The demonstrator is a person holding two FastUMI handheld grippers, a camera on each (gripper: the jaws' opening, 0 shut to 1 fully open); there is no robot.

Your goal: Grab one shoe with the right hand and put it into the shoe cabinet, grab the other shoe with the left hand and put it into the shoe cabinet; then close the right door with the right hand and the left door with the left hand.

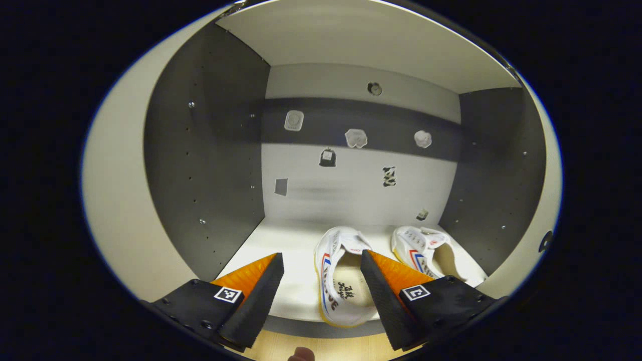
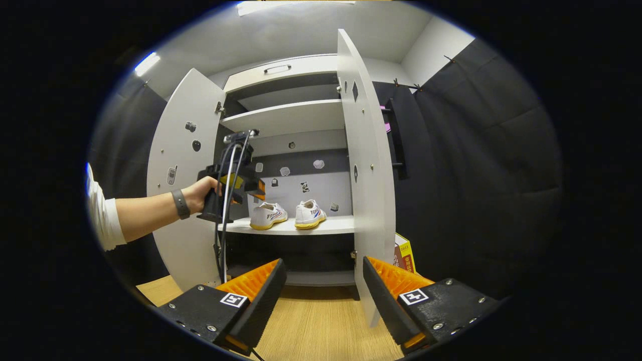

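Two white shoes with red and blue stripes stand side by side on a shelf of the shoe cabinet (image 2: 291,118). In the left gripper view the nearer shoe (image 1: 341,281) sits at the shelf's front edge and the second shoe (image 1: 426,250) lies to its right. My left gripper (image 1: 321,288) is open just in front of the nearer shoe, nothing between its fingers. The right gripper view shows both shoes (image 2: 268,215) (image 2: 309,214), the left gripper (image 2: 230,183) held by a hand before the shelf, and my right gripper (image 2: 323,291) open, well back from the cabinet. Left door (image 2: 183,180) and right door (image 2: 363,165) stand open.
The shelf (image 1: 281,250) has bare room left of the shoes. A cable hangs down from the left gripper. A red and yellow box (image 2: 404,253) stands on the floor behind the right door. Wooden floor (image 2: 311,321) lies before the cabinet; black cloth walls the right side.
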